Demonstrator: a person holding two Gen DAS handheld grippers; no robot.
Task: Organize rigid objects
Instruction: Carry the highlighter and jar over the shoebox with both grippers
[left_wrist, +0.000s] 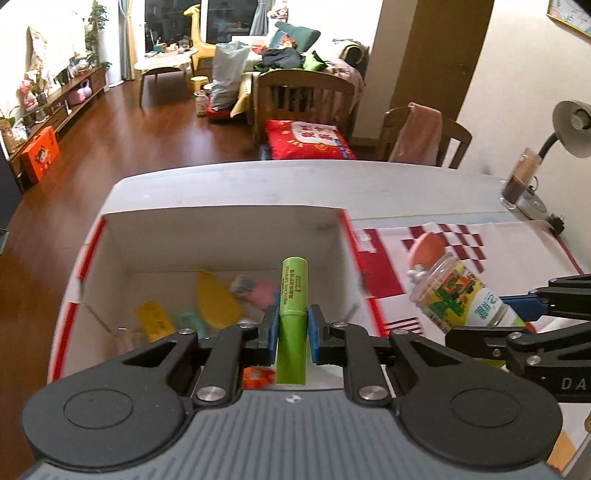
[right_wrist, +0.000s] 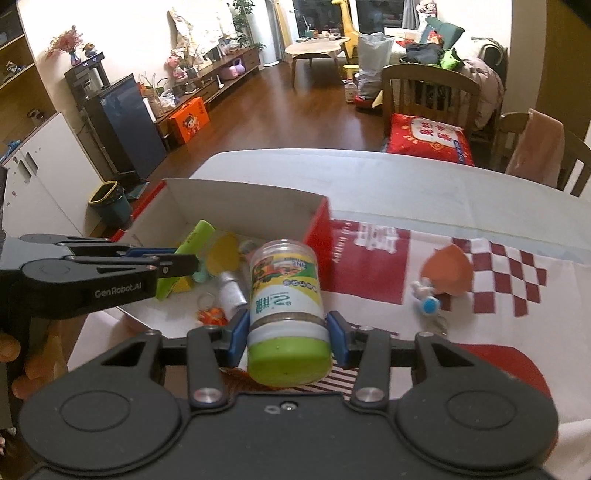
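- Your left claw (left_wrist: 292, 334) was clamped on a green tube (left_wrist: 293, 317), its blue pads pinching the tube near the middle, with cap end and tail both sticking out past them.
- The tube hung above the open box (left_wrist: 221, 236), which already held a yellow piece, a pink one and other small things.
- The tube looked light and stiff, a hard plastic stick. Its round, smooth skin could have let it swivel between the pads, so that mid-body hold was the sensible one.
- Your right claw (right_wrist: 286, 330) held a jar (right_wrist: 284, 306) around the lower body just above its green lid (right_wrist: 289, 360), jaws partly spread to fit its width.
- The jar sat tilted, lid toward you, over the counter (right_wrist: 369, 173) near the box's red wall, not yet over the opening.
- It looked like clear rigid plastic with a glossy label, bulkier than the tube and likely heavier if full. I could not tell its contents.
- The label was slick, so a grip near the lid's shoulder gave the pads an edge to bear on.
- A few small toys still lay on the checked cloth (right_wrist: 498, 273).
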